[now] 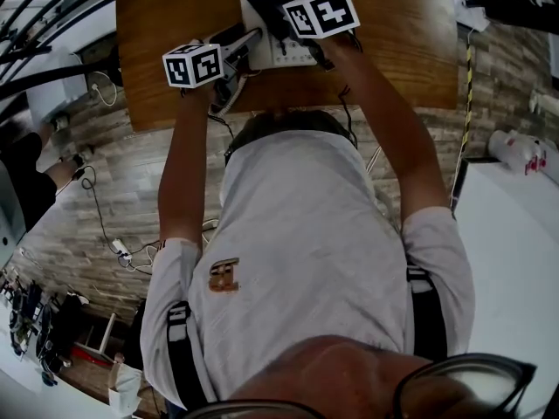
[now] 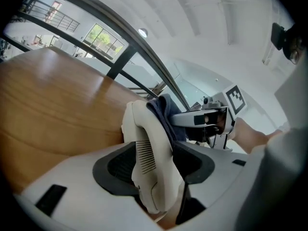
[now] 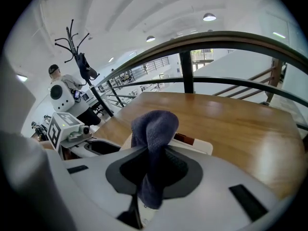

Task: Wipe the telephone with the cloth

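Observation:
A white telephone base point(image 1: 284, 52) sits on the wooden table point(image 1: 393, 51) near its front edge. My left gripper point(image 1: 247, 47) is shut on the cream handset point(image 2: 150, 163), which stands lifted between the jaws in the left gripper view. My right gripper point(image 1: 272, 5) is shut on a dark blue cloth point(image 3: 153, 143) that bunches up above its jaws. The cloth point(image 2: 166, 112) touches the far end of the handset, with the right gripper point(image 2: 208, 120) just behind it. From the right gripper view, the left gripper point(image 3: 67, 127) is at the left and part of the telephone base point(image 3: 198, 146) shows behind the cloth.
A white table point(image 1: 515, 269) with a plastic bottle point(image 1: 517, 150) stands to the right. Cables and a power strip point(image 1: 120, 251) lie on the floor at the left. A railing point(image 3: 231, 40) runs beyond the table. A person point(image 3: 61, 89) and a coat rack point(image 3: 77, 49) are far behind.

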`<state>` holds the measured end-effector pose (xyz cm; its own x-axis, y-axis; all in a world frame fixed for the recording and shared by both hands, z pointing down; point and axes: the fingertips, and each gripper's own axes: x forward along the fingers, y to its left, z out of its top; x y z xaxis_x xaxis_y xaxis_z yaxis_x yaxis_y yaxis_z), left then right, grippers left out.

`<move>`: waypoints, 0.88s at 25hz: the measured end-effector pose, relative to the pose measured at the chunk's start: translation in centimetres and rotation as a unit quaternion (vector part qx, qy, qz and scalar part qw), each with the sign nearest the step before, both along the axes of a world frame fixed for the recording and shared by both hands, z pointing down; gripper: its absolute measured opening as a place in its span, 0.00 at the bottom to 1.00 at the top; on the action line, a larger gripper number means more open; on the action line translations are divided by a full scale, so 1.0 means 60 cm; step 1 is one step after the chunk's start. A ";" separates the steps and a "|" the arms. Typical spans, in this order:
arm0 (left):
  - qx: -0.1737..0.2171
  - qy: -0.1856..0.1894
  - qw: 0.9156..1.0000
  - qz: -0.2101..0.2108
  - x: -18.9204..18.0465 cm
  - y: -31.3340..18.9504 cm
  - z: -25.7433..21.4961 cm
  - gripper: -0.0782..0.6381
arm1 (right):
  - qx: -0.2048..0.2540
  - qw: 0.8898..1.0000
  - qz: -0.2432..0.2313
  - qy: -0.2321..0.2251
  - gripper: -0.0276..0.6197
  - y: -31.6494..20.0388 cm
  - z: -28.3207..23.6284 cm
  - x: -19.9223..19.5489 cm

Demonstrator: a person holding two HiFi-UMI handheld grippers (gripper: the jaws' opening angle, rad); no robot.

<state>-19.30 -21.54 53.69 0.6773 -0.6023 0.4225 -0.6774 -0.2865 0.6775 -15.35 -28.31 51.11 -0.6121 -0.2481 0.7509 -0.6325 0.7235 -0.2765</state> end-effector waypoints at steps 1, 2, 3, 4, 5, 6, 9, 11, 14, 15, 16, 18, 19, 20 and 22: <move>0.000 0.001 1.000 -0.001 0.000 0.000 0.001 0.46 | 0.002 1.000 0.006 0.004 0.17 -0.003 0.004 0.010; 0.001 0.001 1.000 -0.003 0.000 0.000 0.001 0.46 | 0.002 1.000 0.012 0.007 0.16 -0.006 0.008 0.021; 0.002 0.001 1.000 -0.004 0.000 -0.002 0.002 0.46 | 0.002 1.000 0.018 0.010 0.16 -0.010 0.013 0.032; 0.002 0.001 1.000 -0.006 -0.001 -0.003 0.002 0.46 | 0.001 1.000 0.025 0.012 0.16 -0.013 0.018 0.042; 0.003 0.001 1.000 -0.007 -0.002 -0.004 0.003 0.46 | 0.000 0.999 0.032 0.014 0.17 -0.015 0.022 0.053; 0.003 0.001 1.000 -0.008 -0.002 -0.005 0.004 0.46 | 0.000 0.999 0.039 0.016 0.17 -0.018 0.026 0.065; 0.004 0.001 1.000 -0.010 -0.002 -0.005 0.005 0.46 | -0.001 0.998 0.062 0.019 0.17 -0.020 0.036 0.102; 0.004 0.001 1.000 -0.011 -0.002 -0.004 0.007 0.46 | -0.002 0.997 0.079 0.019 0.17 -0.020 0.042 0.126; 0.005 0.003 1.000 -0.012 -0.002 -0.003 0.008 0.46 | -0.006 0.995 0.102 0.008 0.16 -0.011 0.041 0.151; 0.006 0.003 1.000 -0.013 -0.001 -0.003 0.008 0.46 | -0.006 0.994 0.107 -0.001 0.17 -0.005 0.034 0.153; 0.006 0.004 1.000 -0.013 -0.001 -0.003 0.008 0.46 | -0.006 0.994 0.111 -0.014 0.17 0.003 0.024 0.153; 0.007 0.003 1.000 -0.013 -0.002 -0.003 0.009 0.46 | -0.003 0.992 0.116 -0.046 0.17 0.023 -0.003 0.143; 0.008 0.002 1.000 -0.013 -0.002 -0.003 0.009 0.46 | -0.002 0.991 0.117 -0.063 0.17 0.033 -0.017 0.135; 0.008 0.001 1.000 -0.012 -0.002 -0.003 0.009 0.46 | -0.002 0.990 0.117 -0.080 0.16 0.044 -0.030 0.126; 0.008 0.000 1.000 -0.010 -0.001 -0.003 0.008 0.46 | -0.005 0.987 0.115 -0.110 0.17 0.063 -0.050 0.104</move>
<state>-19.38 -21.71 54.20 0.6647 -0.6228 0.4128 -0.6837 -0.2842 0.6722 -9.10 -24.55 48.14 -0.6883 -0.3932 0.6096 -0.7042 0.5639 -0.4313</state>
